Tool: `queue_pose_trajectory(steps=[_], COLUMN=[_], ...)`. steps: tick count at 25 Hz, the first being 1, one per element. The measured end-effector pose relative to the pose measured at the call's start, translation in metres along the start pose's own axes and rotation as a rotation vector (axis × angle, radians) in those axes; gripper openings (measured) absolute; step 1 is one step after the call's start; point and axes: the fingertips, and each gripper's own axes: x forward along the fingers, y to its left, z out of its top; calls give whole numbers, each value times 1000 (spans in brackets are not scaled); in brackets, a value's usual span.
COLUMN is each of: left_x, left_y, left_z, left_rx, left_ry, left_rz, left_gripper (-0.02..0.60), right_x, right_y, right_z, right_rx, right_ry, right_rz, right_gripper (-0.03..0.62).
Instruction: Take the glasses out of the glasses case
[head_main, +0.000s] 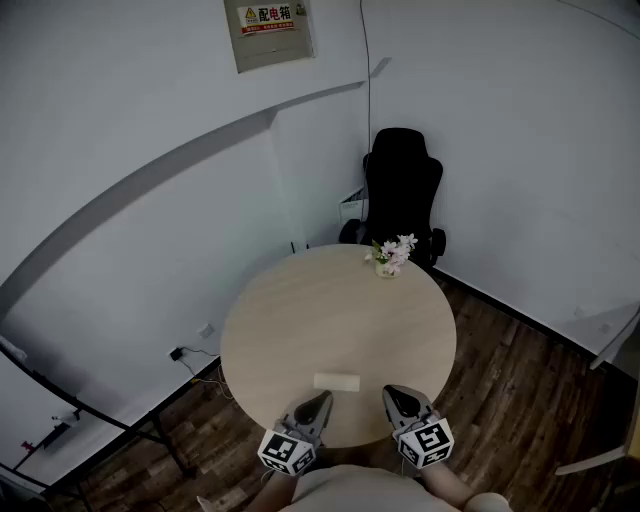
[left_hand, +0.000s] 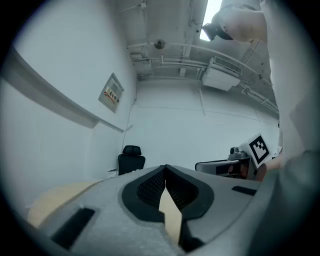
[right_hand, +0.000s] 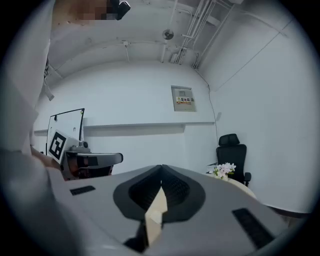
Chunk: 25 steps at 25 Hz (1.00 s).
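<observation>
Two empty tongs, left gripper (head_main: 318, 402) and right gripper (head_main: 395, 398), jaws pressed together, hover at the round table's (head_main: 290, 320) near edge. The pale glasses case (head_main: 336, 382) lies just ahead between them, with the flower vase (head_main: 390, 260) and office chair (head_main: 402, 195) beyond.

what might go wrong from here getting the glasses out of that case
1. The left gripper and right gripper both have their jaws shut. Reaching in like this would likely shove the glasses case rather than grip it.
2. The case lies loose toward the near side of the table, so a nudge may slide it off.
3. It is pale like the tabletop, so it is easy to misjudge.
</observation>
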Motion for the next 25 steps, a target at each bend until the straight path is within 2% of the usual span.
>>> queue_pose_trajectory(steps=[9, 15, 25], left_x=[-4, -8, -11], left_y=[-4, 3, 8], left_z=[-1, -1, -2], left_rx=[26, 25, 43], left_ry=[8, -1, 5], left_rz=[8, 41, 22], left_gripper=[9, 9, 9], right_x=[-5, -4, 0], right_y=[2, 6, 10], right_z=[-3, 0, -1], right_rx=[6, 16, 5], right_ry=[0, -14, -8], right_rz=[-3, 4, 7], right_gripper=[13, 14, 14])
